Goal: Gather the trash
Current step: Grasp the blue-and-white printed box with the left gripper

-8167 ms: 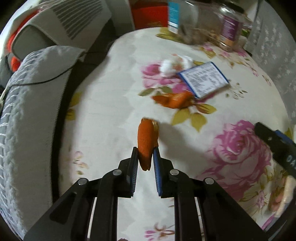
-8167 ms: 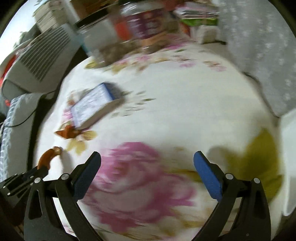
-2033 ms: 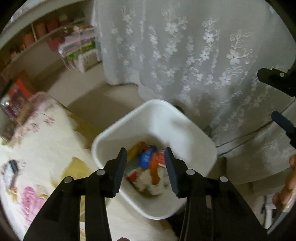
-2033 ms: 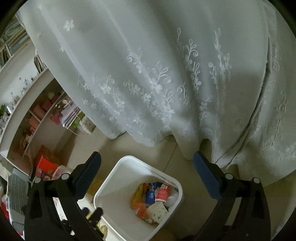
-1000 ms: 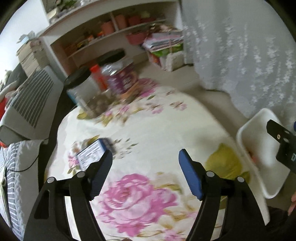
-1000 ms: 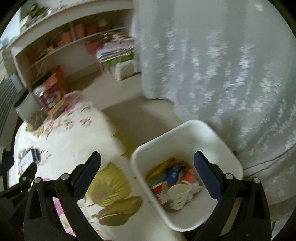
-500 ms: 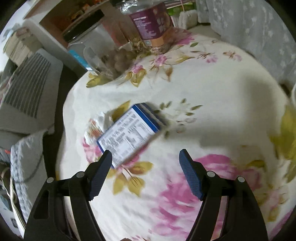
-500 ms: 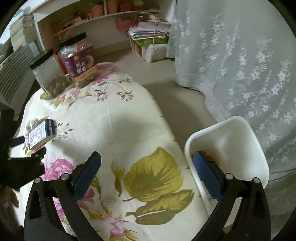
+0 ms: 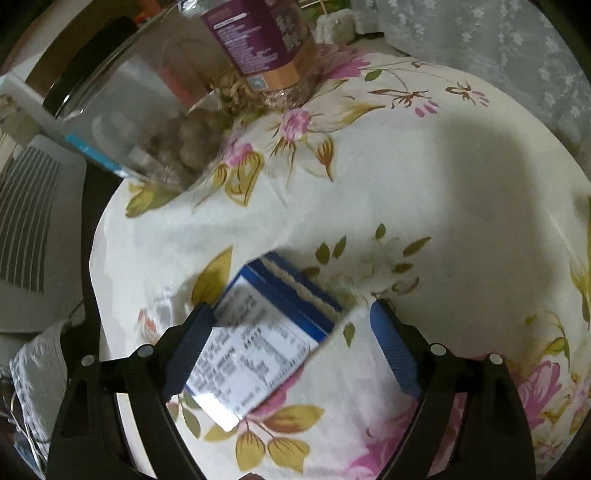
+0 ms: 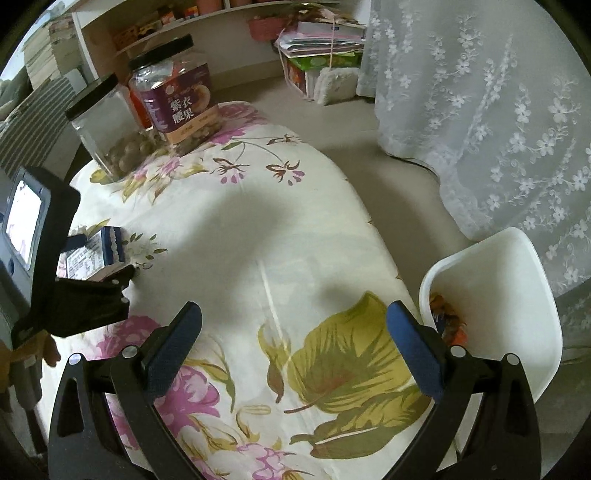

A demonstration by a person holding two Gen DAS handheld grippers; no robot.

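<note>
A blue and white carton (image 9: 255,347) with a printed label lies flat on the flowered tablecloth (image 9: 424,192). My left gripper (image 9: 291,328) hovers right over it, jaws opening wide, the carton between the pads but not pressed. From the right wrist the same carton (image 10: 94,254) shows at the left, with the left gripper (image 10: 99,258) above it. My right gripper (image 10: 295,332) is open over the cloth with nothing between its fingers. The white trash bin (image 10: 517,280) stands off the table's right edge, with trash (image 10: 448,321) inside.
Two clear jars with black lids, one purple-labelled (image 10: 177,99) and one holding round nuts (image 10: 107,129), stand at the table's far end. A lace curtain (image 10: 498,103) hangs at the right. Shelves (image 10: 192,22) and a dark chair line the back and left. A crumpled tissue (image 9: 162,314) lies beside the carton.
My left gripper swung from the bin back over the table, dropped toward the carton and spread wider. The right gripper drifted left, so the bin now sits at its right edge.
</note>
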